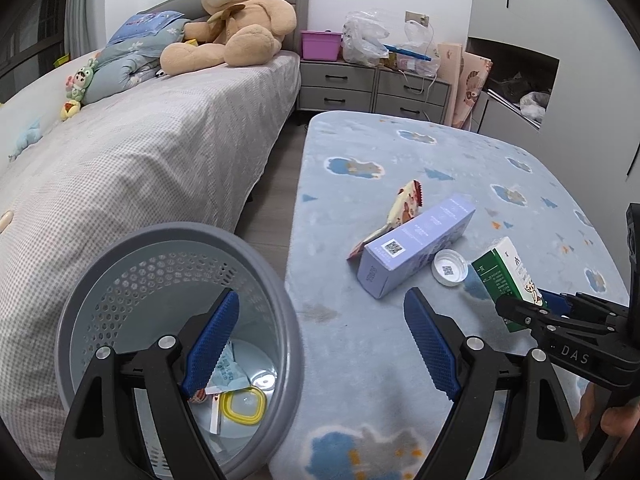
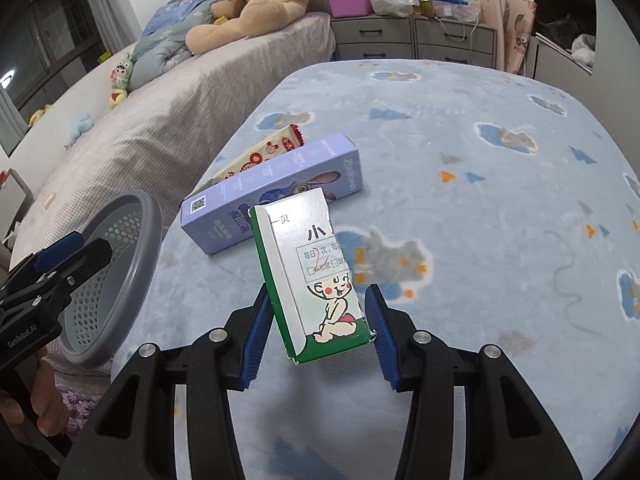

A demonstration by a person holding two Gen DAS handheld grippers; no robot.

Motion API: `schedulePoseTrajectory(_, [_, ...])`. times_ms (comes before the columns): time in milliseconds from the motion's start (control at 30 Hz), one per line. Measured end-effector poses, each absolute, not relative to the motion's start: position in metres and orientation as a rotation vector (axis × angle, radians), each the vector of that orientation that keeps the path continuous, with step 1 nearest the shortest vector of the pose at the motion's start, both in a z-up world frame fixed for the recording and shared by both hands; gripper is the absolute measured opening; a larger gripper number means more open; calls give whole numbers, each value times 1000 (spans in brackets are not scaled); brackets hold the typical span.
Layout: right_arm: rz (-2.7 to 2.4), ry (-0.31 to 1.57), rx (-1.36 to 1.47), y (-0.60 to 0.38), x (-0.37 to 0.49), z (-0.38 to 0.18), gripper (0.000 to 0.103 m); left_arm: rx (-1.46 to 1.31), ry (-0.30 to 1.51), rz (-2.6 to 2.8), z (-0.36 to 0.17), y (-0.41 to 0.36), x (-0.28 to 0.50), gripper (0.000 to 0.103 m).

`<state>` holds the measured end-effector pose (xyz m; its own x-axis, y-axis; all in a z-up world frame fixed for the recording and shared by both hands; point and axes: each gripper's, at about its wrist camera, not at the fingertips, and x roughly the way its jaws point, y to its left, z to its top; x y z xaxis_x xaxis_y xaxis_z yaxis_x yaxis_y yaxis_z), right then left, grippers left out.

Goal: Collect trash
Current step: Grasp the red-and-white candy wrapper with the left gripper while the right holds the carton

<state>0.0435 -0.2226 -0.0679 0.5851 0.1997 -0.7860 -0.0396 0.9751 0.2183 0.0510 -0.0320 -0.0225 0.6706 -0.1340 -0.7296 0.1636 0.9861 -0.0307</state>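
My right gripper is shut on a green-and-white medicine box and holds it tilted above the blue blanket; the box also shows in the left wrist view. My left gripper is open and empty, over the rim of a grey perforated trash basket with wrappers and a yellow ring inside. On the blanket lie a purple box, a snack wrapper and a white cap. The basket stands left of the right gripper.
A bed with a grey checked cover and a big teddy bear lies to the left. Grey drawers with bags and a pink bin stand at the back. The blue cloud-patterned blanket covers the surface on the right.
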Motion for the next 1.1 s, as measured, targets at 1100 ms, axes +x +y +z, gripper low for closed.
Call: schedulePoseTrajectory(1100, [195, 913, 340, -265, 44, -56, 46, 242, 982, -372, -49, -99, 189, 81])
